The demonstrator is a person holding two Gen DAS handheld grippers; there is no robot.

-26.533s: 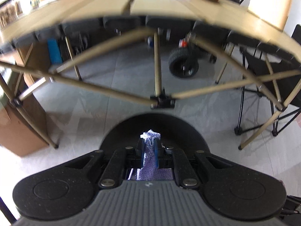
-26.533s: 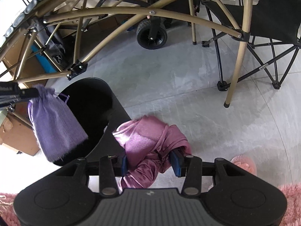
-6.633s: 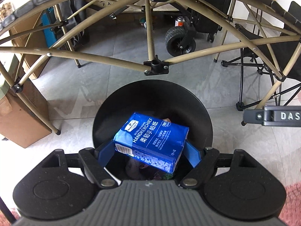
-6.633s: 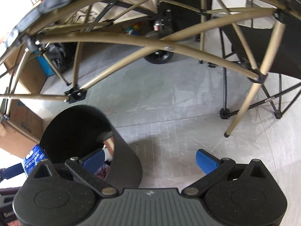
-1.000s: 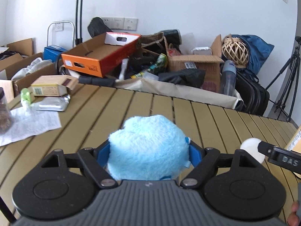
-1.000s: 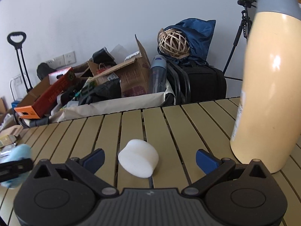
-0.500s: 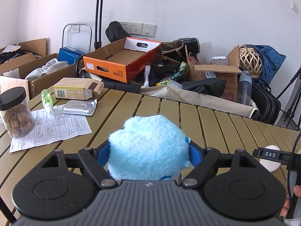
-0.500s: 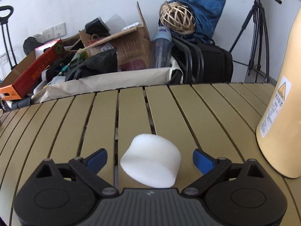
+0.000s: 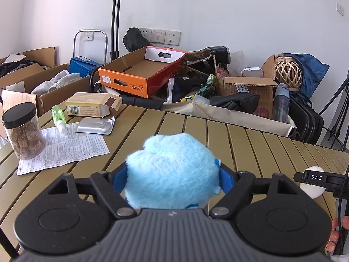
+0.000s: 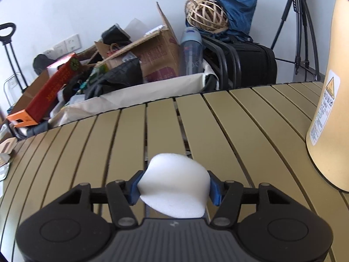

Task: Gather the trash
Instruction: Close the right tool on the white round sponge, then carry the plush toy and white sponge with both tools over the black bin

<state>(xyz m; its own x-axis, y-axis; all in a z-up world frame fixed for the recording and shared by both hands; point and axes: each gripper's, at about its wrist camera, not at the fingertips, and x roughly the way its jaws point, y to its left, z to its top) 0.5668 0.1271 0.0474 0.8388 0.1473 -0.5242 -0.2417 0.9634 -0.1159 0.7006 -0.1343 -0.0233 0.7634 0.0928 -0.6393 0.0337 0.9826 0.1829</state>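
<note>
White foam (image 10: 174, 187) between closing jaws

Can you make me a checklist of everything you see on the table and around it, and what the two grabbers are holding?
Surface: slatted tan table, bare between the things.
Job's things: fluffy blue plush in the left gripper; white foam piece between the blue pads of the right gripper.
Clutter: jar of brown chunks, printed sheet, foil pack, small green bottle, yellow box, tall cream container.
Grippers: left shut on the plush; right jaws closing, pads touching the foam.
Cables: black cable by the right gripper.
Surroundings: orange box, cardboard boxes, wicker ball, tripod.
</note>
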